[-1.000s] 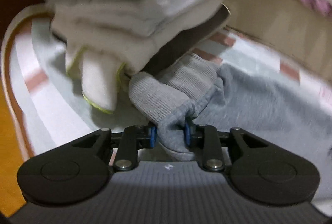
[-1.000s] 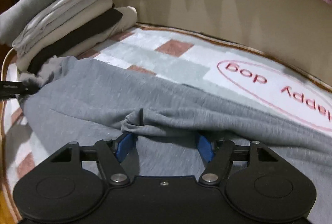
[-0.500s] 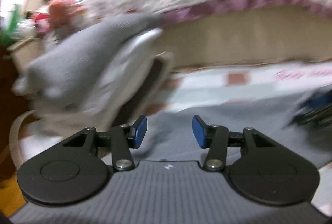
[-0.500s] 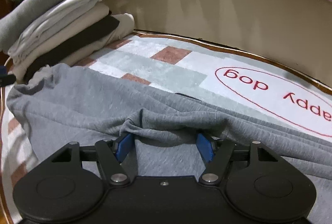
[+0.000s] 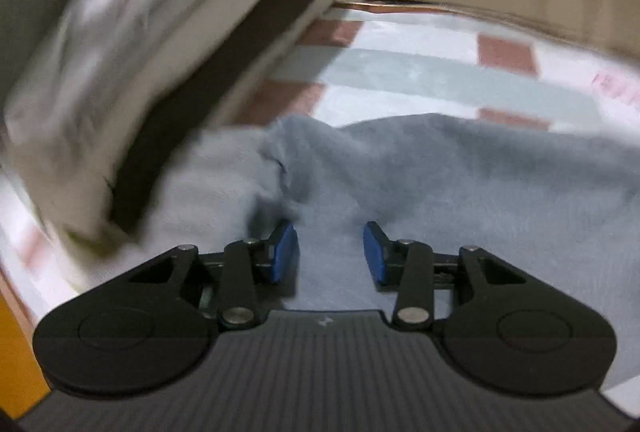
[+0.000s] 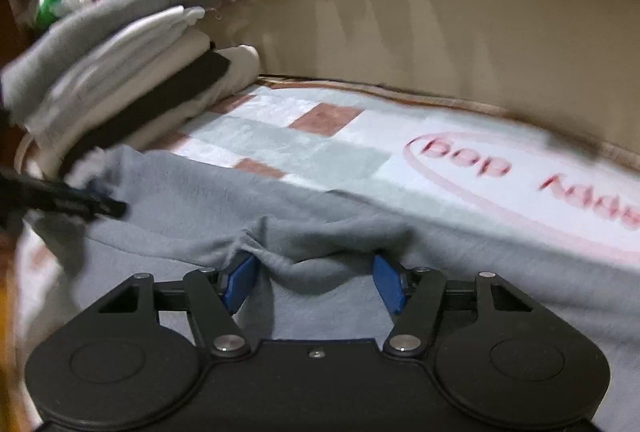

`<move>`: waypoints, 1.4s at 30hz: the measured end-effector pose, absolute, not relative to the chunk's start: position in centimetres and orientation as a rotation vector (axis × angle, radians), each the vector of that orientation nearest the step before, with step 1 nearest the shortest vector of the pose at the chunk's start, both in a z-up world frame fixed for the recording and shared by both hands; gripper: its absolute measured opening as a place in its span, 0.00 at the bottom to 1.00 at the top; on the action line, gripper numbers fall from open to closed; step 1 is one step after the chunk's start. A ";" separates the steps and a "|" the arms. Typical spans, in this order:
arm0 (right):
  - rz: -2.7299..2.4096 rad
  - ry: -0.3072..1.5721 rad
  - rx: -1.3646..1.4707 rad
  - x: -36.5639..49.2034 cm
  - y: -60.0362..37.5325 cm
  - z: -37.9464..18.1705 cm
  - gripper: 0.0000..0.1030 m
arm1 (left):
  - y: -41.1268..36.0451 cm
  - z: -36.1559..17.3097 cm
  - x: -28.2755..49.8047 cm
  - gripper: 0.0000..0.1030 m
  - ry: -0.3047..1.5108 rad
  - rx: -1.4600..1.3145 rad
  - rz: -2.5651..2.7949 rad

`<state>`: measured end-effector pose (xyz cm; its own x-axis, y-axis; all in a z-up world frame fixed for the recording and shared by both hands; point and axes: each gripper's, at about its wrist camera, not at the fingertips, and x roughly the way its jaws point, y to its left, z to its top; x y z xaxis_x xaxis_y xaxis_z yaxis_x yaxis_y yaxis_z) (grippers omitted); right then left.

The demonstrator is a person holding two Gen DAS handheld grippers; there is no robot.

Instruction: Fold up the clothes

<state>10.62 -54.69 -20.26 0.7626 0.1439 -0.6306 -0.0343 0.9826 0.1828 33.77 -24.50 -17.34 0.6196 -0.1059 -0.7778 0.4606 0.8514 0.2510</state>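
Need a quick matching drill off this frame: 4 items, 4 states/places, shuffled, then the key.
Items
1. left gripper
2. right gripper
3. stack of folded clothes
4. mat

States or places
A. printed with pink lettering in an oval
B. open, a bunched ridge of the grey garment between its fingers
C. piled at the mat's far left end
D. open, over flat grey cloth near the stack

Pairs: 1-D, 2-B, 3-C, 4-A
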 end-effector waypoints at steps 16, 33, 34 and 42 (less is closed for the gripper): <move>0.068 0.682 0.522 8.5 -58.6 -14.6 0.66 | -12.1 -13.7 26.0 0.56 0.915 -0.240 -0.461; 0.040 0.785 0.334 -0.8 -55.6 -13.9 0.66 | -11.5 -19.8 29.8 0.62 0.821 -0.498 -0.293; 0.037 0.787 0.302 -1.0 -55.3 -14.1 0.66 | -11.5 -19.9 30.0 0.62 0.818 -0.495 -0.296; 0.061 0.821 0.173 0.1 -53.6 -16.6 0.66 | -12.3 -20.3 31.3 0.84 0.790 -0.476 -0.313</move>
